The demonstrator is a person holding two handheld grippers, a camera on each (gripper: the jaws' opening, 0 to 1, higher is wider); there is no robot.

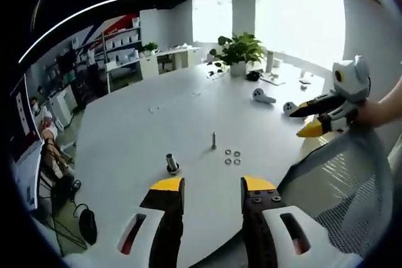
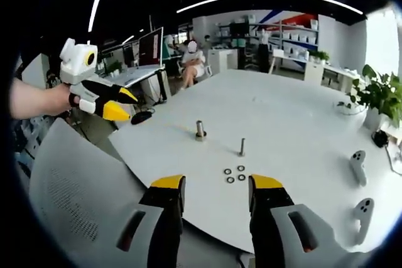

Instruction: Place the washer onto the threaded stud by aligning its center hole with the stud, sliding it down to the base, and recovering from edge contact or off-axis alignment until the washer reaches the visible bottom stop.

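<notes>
A thin threaded stud point(image 1: 213, 140) point(image 2: 242, 147) stands upright on the white table point(image 1: 157, 123) point(image 2: 282, 111). Several small washers point(image 1: 232, 157) point(image 2: 235, 174) lie flat in a cluster just beside it, on the side nearer me. My left gripper point(image 1: 213, 186) hangs over the table's near edge, jaws open with nothing between them; it also appears as the left gripper point(image 2: 130, 108) held off the table's edge. My right gripper point(image 2: 217, 183) is open and empty short of the washers; the left gripper view shows this right gripper point(image 1: 296, 123) at the right, off the table.
A thicker bolt on a base point(image 1: 171, 163) point(image 2: 200, 130) stands apart from the stud. Two white controllers point(image 1: 264, 97) point(image 2: 358, 164) and a potted plant point(image 1: 239, 51) point(image 2: 377, 95) sit farther out. A grey mesh chair back point(image 1: 352, 192) point(image 2: 69, 199) lies near the table edge. A person point(image 2: 191, 61) sits beyond.
</notes>
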